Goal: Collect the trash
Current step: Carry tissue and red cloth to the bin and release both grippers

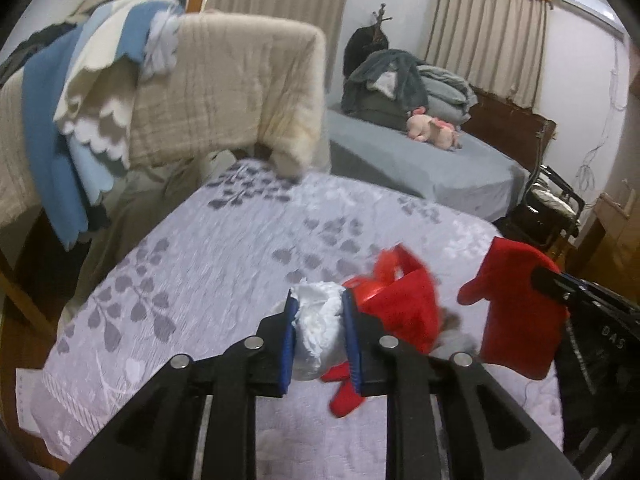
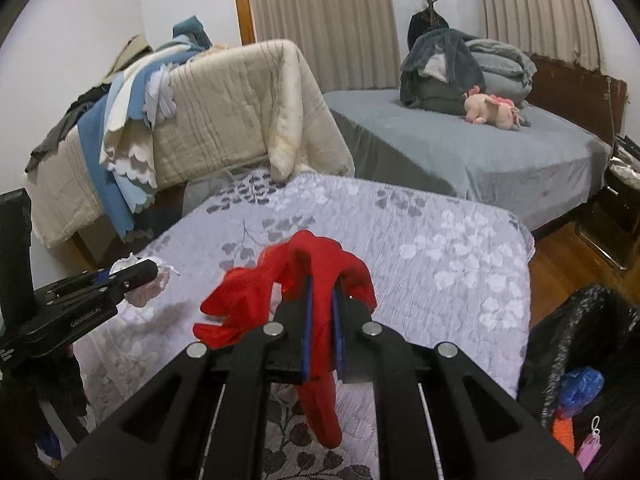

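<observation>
My left gripper (image 1: 319, 308) is shut on a crumpled white tissue wad (image 1: 319, 326), held just above the lavender leaf-patterned bed cover (image 1: 224, 248). It also shows at the left of the right wrist view (image 2: 150, 272), with the wad (image 2: 140, 292) at its tip. My right gripper (image 2: 321, 288) is shut on the rim of a red plastic bag (image 2: 256, 300), held open over the cover (image 2: 440, 248). In the left wrist view the red bag (image 1: 404, 300) hangs right beside the tissue, with the right gripper's body (image 1: 584, 304) at the right edge.
A beige quilt (image 2: 232, 112) and blue-white blankets (image 2: 120, 136) hang over a rail behind the bed. A grey bed (image 2: 500, 148) with a pink plush toy (image 2: 494, 110) lies beyond. A black bag with colourful trash (image 2: 576, 368) stands on the wooden floor at the right.
</observation>
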Available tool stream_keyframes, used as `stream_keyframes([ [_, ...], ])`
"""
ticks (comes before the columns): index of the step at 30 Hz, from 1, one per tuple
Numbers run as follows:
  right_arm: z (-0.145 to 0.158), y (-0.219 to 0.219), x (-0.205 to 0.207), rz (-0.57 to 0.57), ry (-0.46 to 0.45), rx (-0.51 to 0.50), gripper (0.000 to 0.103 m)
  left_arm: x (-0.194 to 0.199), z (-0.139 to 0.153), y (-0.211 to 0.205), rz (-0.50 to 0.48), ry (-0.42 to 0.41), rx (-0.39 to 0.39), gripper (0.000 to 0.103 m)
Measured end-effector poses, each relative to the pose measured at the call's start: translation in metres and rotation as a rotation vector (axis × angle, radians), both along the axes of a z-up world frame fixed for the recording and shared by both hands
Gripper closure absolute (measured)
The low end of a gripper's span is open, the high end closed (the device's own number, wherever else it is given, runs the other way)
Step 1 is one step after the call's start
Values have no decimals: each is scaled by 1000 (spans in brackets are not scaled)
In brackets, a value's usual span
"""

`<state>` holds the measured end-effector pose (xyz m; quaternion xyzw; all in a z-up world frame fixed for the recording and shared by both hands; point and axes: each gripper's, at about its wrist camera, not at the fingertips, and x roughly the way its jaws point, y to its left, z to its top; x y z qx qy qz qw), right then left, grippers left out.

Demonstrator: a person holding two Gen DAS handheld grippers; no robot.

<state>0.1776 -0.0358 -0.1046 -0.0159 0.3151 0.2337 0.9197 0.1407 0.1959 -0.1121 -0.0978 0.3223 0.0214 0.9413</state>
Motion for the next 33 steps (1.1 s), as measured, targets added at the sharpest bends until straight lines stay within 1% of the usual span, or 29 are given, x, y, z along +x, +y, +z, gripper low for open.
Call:
stream_keyframes([
  [11, 35, -43, -13, -61, -49, 37, 95, 5, 40, -49, -101, -73, 6, 82],
  [17, 47, -71, -20, -110, -77, 38, 95, 10, 55, -83, -171, -105, -2, 82],
  [25, 55, -118, -33, -195, -96, 30, 95, 13, 66, -133, -264, -125, -17, 82],
  [33, 60, -168, -46, -288, -106, 23, 95, 16, 69, -188, -368, -135, -29, 82],
])
